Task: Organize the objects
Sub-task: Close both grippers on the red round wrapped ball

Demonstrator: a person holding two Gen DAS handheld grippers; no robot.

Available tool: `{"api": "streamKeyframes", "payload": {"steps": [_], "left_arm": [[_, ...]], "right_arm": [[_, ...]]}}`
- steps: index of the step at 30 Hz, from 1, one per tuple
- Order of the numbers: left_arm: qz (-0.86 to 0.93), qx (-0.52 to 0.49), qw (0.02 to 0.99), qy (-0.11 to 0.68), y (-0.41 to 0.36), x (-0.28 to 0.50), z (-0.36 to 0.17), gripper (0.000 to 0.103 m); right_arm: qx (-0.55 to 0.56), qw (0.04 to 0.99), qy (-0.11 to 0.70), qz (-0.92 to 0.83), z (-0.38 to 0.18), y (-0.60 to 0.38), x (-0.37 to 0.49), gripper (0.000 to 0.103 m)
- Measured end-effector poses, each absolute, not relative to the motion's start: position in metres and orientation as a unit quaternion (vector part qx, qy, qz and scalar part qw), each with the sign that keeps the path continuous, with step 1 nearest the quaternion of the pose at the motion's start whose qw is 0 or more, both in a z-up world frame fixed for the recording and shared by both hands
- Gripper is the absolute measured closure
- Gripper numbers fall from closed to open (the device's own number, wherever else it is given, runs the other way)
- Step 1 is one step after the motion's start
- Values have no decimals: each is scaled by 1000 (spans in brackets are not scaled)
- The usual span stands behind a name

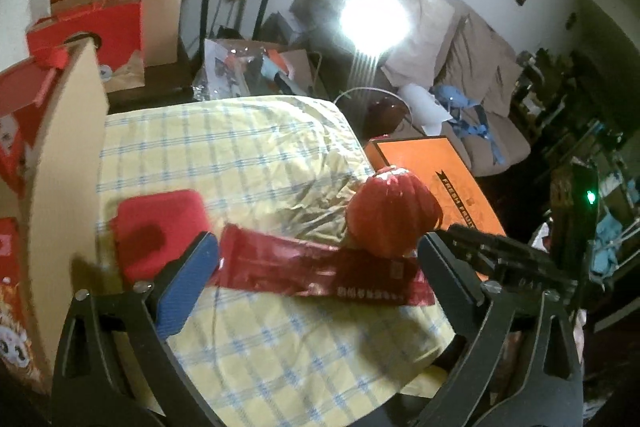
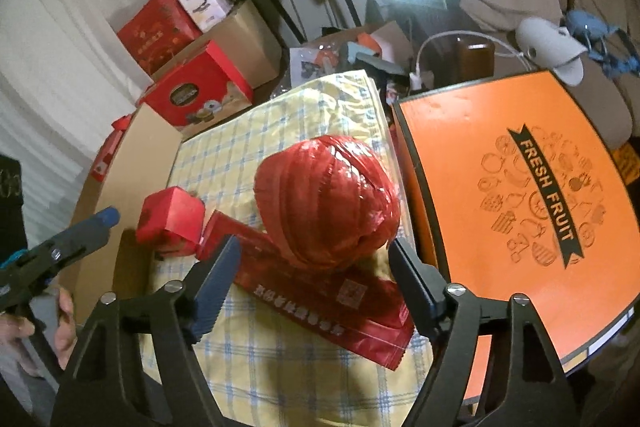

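Note:
A round red lantern in clear wrap [image 2: 326, 201] rests on a flat dark red packet [image 2: 332, 303] on the yellow checked cloth [image 2: 288, 363]. A small red box [image 2: 172, 217] sits to their left. My right gripper [image 2: 314, 285] is open, its jaws either side of the lantern's near base, above the packet. My left gripper [image 1: 320, 259] is open over the packet [image 1: 320, 269], with the red box [image 1: 160, 231] by its left finger and the lantern [image 1: 390, 215] beyond its right finger. The left gripper also shows in the right wrist view [image 2: 60, 251].
An orange "FRESH FRUIT" box [image 2: 520, 211] lies right of the cloth. A tall cardboard panel [image 1: 60, 187] stands along the left edge. Red gift boxes [image 2: 196, 95] and cardboard boxes are stacked behind, with speakers on stands, a sofa and a bright lamp.

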State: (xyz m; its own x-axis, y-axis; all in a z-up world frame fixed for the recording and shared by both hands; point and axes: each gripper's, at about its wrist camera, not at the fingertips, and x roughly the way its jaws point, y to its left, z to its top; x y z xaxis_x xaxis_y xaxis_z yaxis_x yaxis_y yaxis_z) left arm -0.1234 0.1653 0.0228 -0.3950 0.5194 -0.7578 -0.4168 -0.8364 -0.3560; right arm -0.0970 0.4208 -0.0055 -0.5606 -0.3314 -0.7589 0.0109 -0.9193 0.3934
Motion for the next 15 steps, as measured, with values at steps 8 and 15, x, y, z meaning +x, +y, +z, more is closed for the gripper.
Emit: {"api": "streamKeyframes", "payload": {"steps": [8, 15], "left_arm": [[813, -493, 303, -64, 206, -156, 6, 22], [795, -505, 328, -72, 242, -178, -5, 26]], "right_arm": [[462, 106, -192, -859, -17, 424, -104, 44], [460, 112, -197, -858, -21, 420, -110, 47]]}}
